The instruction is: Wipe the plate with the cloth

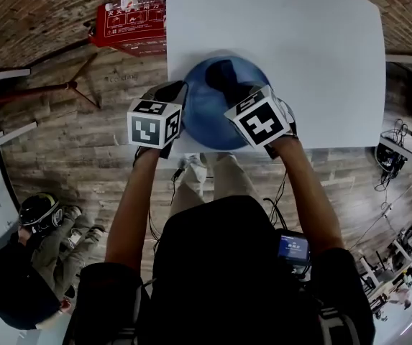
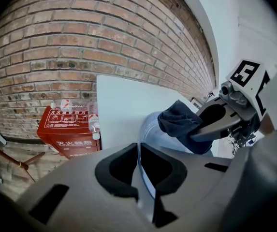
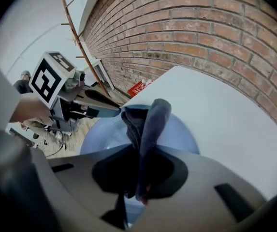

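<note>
A blue plate (image 1: 206, 117) is held up over the near edge of the white table (image 1: 306, 42). My left gripper (image 1: 175, 92) is shut on the plate's left rim; in the left gripper view the thin rim (image 2: 145, 129) runs between the jaws of that gripper (image 2: 139, 162). My right gripper (image 1: 229, 79) is shut on a dark blue cloth (image 1: 221, 70), which rests on the plate's upper face. In the right gripper view the cloth (image 3: 150, 117) stands folded between the jaws of that gripper (image 3: 140, 174), with the plate (image 3: 184, 132) under it. The left gripper view shows the cloth (image 2: 179, 122) bunched against the plate.
A red fire-extinguisher box (image 1: 130, 21) stands on the wood floor by the brick wall, left of the table. A wooden stand (image 1: 55, 90) lies further left. A person (image 1: 26, 264) crouches at the lower left. Cables and equipment (image 1: 396, 157) lie to the right.
</note>
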Motion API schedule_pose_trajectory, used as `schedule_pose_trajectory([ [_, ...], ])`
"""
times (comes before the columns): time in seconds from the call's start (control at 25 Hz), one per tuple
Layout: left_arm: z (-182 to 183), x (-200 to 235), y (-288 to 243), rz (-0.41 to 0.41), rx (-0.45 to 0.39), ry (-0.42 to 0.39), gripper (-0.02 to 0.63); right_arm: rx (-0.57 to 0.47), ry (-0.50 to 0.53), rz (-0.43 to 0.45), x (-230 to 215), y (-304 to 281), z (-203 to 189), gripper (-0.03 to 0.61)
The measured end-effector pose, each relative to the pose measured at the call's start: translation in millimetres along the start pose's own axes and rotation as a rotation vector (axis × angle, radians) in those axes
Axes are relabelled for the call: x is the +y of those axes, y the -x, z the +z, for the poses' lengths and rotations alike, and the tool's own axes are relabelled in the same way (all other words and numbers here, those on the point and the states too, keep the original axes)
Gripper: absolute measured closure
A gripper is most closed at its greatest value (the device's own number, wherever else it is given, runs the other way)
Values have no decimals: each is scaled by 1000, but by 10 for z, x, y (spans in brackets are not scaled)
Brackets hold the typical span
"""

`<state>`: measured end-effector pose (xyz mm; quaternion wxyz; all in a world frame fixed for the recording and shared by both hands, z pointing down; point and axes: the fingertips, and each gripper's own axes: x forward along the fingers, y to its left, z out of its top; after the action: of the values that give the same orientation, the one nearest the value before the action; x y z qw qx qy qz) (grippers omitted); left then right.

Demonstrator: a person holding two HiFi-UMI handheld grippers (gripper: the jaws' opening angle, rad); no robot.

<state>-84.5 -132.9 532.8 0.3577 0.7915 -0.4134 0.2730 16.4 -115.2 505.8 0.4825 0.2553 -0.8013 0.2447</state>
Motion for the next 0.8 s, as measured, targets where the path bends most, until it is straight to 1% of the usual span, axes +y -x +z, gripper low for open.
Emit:
schedule_pose_trajectory([
  [0.28, 26, -88, 156, 6, -9, -12, 583, -35, -4, -17, 28, 181, 14, 518],
  [0.52, 21, -108, 317, 27, -30, -6, 583, -65, -53, -38, 94, 352, -8, 518],
  [0.68, 4, -19, 255, 55, -40, 7, 584, -75, -66, -47, 155, 418, -22, 518],
  [0.8, 1, -8, 210, 53, -42, 27, 584, -73, -71, -51, 211, 442, -64, 518],
])
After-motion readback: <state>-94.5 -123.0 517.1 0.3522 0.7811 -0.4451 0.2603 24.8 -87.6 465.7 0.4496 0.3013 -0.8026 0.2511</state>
